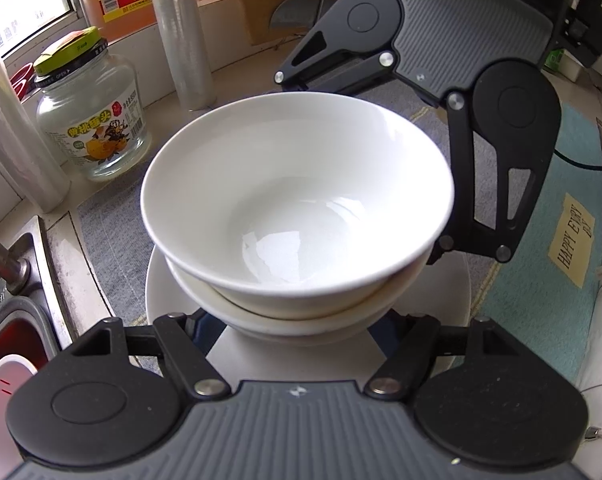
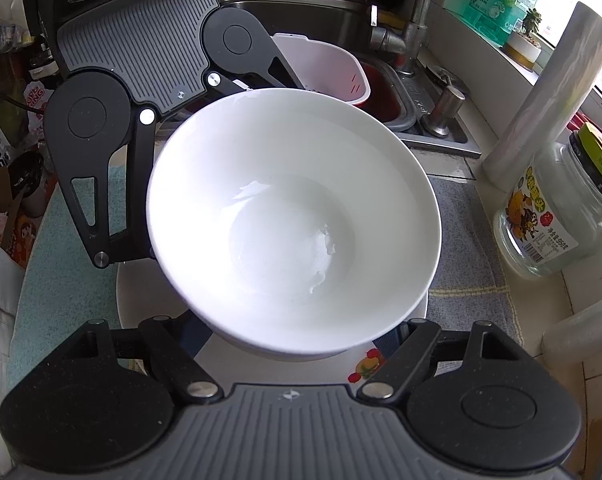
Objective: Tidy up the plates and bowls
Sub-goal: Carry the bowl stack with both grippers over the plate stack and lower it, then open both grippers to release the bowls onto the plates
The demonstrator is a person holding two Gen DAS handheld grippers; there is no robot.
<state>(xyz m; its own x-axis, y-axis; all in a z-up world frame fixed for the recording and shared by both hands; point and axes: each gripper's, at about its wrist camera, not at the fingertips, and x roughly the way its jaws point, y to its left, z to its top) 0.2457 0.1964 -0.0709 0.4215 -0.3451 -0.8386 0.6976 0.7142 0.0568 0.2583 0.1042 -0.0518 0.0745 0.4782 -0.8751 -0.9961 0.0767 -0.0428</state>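
A white top bowl [image 1: 297, 184] sits nested in a second white bowl [image 1: 301, 312], and both stand on a white plate [image 1: 449, 296] on the grey mat. The top bowl also fills the right wrist view [image 2: 293, 216], over the plate [image 2: 141, 292]. My left gripper [image 1: 297, 332] reaches in from the near side with jaws spread around the lower bowl; its fingertips are hidden under the bowls. My right gripper [image 2: 297, 336] does the same from the opposite side and shows in the left wrist view [image 1: 421, 92]. The left gripper shows in the right wrist view [image 2: 141, 92].
A glass jar [image 1: 93, 120] with a green lid and a roll of plastic wrap [image 1: 185, 36] stand by the window. The steel sink [image 2: 341, 20] holds a pink-white basin [image 2: 333, 68], with the faucet [image 2: 413, 36] beside it. A teal mat [image 1: 541, 280] lies at the counter's edge.
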